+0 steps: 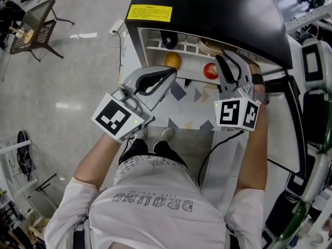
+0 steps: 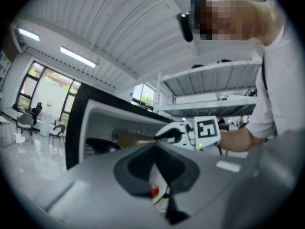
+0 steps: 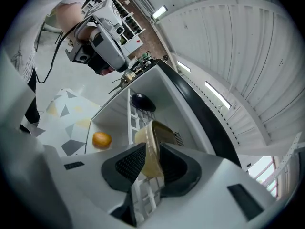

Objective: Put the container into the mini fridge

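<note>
The black mini fridge (image 1: 207,9) stands open in front of me. My right gripper (image 1: 224,56) reaches inside it, shut on the rim of a tan plastic container (image 1: 210,45). In the right gripper view the container (image 3: 162,130) sits tilted on the white wire shelf (image 3: 131,123), with its rim pinched between the jaws (image 3: 151,156). My left gripper (image 1: 171,72) hovers just outside the fridge opening, jaw tips together and nothing in them. The left gripper view (image 2: 156,149) shows the container (image 2: 133,138) and the right gripper (image 2: 162,135) ahead.
An orange (image 1: 173,60) and a red fruit (image 1: 210,70) lie on the lower level, and a black bowl (image 1: 168,39) sits at the back of the shelf. The fridge door (image 1: 282,118) hangs open at right. A patterned mat (image 1: 192,100) covers the floor below.
</note>
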Action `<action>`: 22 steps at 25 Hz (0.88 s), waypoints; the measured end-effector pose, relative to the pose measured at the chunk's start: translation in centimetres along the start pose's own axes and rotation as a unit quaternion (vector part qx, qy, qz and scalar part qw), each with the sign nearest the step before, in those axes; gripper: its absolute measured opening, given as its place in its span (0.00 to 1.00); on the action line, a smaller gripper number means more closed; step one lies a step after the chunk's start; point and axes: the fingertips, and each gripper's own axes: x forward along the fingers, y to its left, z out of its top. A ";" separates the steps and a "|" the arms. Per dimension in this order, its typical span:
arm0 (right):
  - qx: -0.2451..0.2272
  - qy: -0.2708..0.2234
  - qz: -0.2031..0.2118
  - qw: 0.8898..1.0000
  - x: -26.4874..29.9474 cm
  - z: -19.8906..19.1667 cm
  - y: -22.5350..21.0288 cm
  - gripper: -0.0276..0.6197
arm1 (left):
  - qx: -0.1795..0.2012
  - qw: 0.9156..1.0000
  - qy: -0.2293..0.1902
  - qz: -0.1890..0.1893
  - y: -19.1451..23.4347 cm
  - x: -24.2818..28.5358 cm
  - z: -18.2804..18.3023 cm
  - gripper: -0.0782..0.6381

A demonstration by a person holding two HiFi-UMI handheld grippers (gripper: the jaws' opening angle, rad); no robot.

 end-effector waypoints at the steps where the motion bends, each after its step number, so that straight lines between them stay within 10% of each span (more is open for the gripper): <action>1: 0.003 0.002 -0.002 1.000 -0.2 0.0 0.0 0.18 | 0.000 1.000 0.000 -0.002 -0.1 -0.1 0.0 0.12; 22: 0.141 -0.012 -0.061 0.988 -6.1 3.7 -0.2 0.10 | 0.024 0.998 -0.003 -0.058 -1.7 -2.8 2.3 0.12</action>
